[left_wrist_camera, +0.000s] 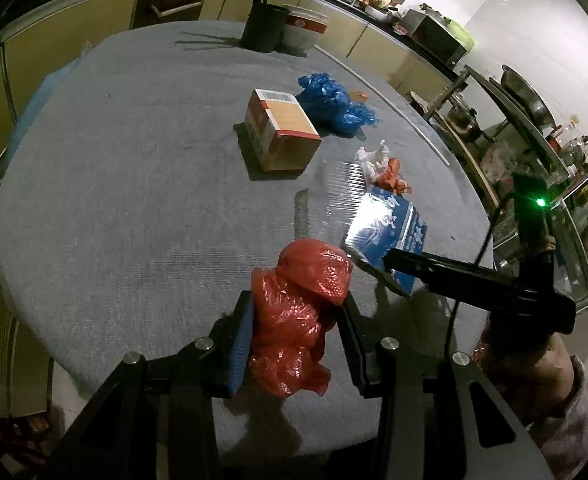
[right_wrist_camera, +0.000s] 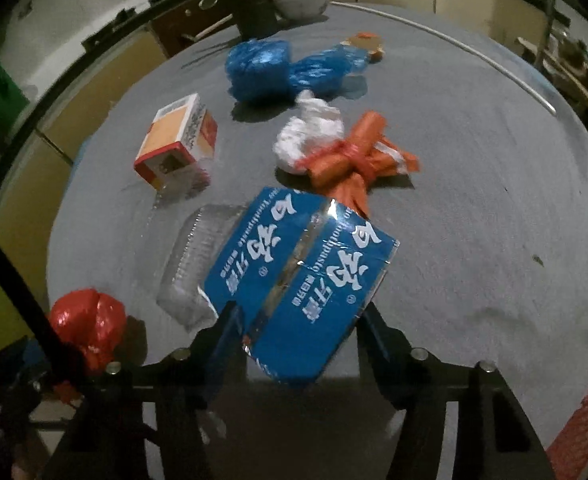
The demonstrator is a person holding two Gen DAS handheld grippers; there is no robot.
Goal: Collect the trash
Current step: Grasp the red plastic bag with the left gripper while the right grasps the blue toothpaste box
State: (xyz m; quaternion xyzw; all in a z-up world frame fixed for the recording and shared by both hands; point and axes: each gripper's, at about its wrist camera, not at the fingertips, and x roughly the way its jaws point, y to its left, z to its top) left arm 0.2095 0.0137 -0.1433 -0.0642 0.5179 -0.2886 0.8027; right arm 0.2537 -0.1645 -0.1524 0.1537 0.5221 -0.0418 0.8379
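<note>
My left gripper (left_wrist_camera: 297, 300) is shut on a crumpled red plastic bag (left_wrist_camera: 294, 312), just above the grey table (left_wrist_camera: 134, 200). In the right wrist view that bag (right_wrist_camera: 88, 320) shows at the lower left. My right gripper (right_wrist_camera: 299, 316) has its pads against both sides of a flattened blue toothpaste box (right_wrist_camera: 301, 264), which is tilted up off the cloth. The left wrist view shows the same box (left_wrist_camera: 393, 224) with one black finger of the right gripper (left_wrist_camera: 413, 266) on it. Beside the box lies a clear plastic container (right_wrist_camera: 198, 256).
Farther back lie an orange-and-white carton (right_wrist_camera: 178, 140), blue plastic bags (right_wrist_camera: 286, 66), a white tissue wad (right_wrist_camera: 313, 132) and a knotted orange wrapper (right_wrist_camera: 357, 156). A black cup (left_wrist_camera: 264, 26) and stacked bowls (left_wrist_camera: 303, 30) stand at the far edge. Shelves of cookware (left_wrist_camera: 533, 128) flank the right.
</note>
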